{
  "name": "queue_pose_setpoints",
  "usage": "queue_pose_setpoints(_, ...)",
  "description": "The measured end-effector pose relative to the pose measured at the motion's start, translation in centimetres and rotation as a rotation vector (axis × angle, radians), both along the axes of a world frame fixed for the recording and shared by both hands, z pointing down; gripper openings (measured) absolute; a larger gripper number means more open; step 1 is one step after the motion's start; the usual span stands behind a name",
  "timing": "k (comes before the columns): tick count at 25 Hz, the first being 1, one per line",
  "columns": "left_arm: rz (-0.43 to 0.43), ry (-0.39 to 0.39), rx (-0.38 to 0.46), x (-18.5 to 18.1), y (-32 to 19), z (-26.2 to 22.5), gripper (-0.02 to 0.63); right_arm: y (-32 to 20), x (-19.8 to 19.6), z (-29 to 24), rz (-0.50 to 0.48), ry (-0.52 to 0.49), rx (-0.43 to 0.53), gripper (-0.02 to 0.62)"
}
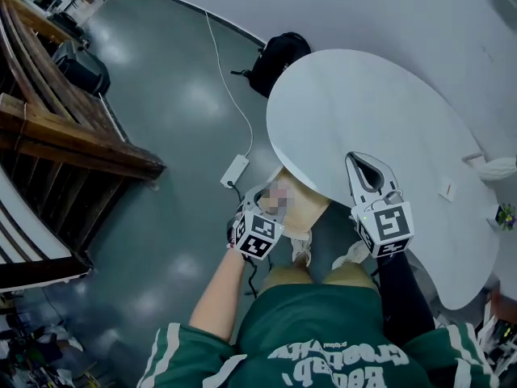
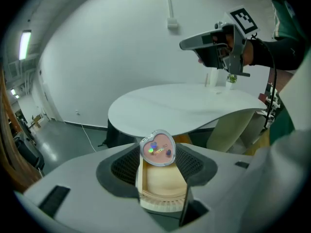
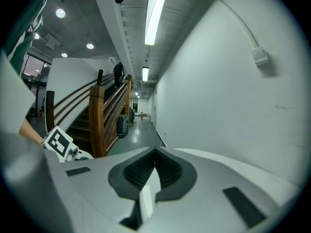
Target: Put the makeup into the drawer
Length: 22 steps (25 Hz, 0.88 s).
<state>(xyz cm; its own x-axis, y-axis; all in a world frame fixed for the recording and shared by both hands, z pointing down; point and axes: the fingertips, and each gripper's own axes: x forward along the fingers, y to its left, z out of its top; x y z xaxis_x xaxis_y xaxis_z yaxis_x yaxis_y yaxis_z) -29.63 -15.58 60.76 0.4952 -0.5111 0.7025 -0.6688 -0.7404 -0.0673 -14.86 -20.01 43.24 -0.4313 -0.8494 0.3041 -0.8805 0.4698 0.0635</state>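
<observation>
Your left gripper pinches the heart-shaped makeup compact between its 2 jaws. The compact stands upright at the tips with its clear lid facing the camera, pink powder showing through it. Directly below and behind it in the left gripper view lies the open wooden drawer, its pale inside bare. Whether the compact touches the drawer you cannot tell from here. In the head view the drawer sticks out from under the near edge of the round white table, and your left hand sits low in front of it, beside your knees. Your right gripper is held over the near part of the table top, jaws pressed together with nothing between them. The left gripper view shows it high and to the right, well apart from the compact. On the grey floor beyond the table rest 1 black backpack and 1 white power strip with its cable. A wooden staircase stands off to your left.
</observation>
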Motion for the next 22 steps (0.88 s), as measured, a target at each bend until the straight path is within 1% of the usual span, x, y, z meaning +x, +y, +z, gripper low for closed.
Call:
queue_pose_setpoints(6,0.139,-0.066,-0.093,2.4,0.4,6.1,0.233,1.1,1.8,1.2,0.04,0.034,-0.026,0.005)
queue_pose_setpoints(8,0.199,-0.095,-0.133,3.3,0.7,8.2,0.233,1.5,2.4,1.6,0.056,0.043,-0.035,0.005)
queue_pose_setpoints(11,0.304,-0.159,-0.171,4.5,1.4,11.1,0.233,2.3,3.5,2.3,0.082,0.06,-0.055,0.005)
queue_pose_setpoints(16,0.45,-0.21,-0.232,6.7,2.2,14.6,0.233,3.5,6.4,3.5,0.154,0.084,-0.086,0.005)
queue_pose_setpoints(19,0.533,-0.257,-0.258,8.0,2.8,16.7,0.233,4.4,8.8,3.9,0.207,0.091,-0.1,0.005)
queue_pose_setpoints(22,0.604,-0.27,-0.287,9.6,3.1,18.3,0.233,5.4,11.2,4.5,0.253,0.101,-0.119,0.005)
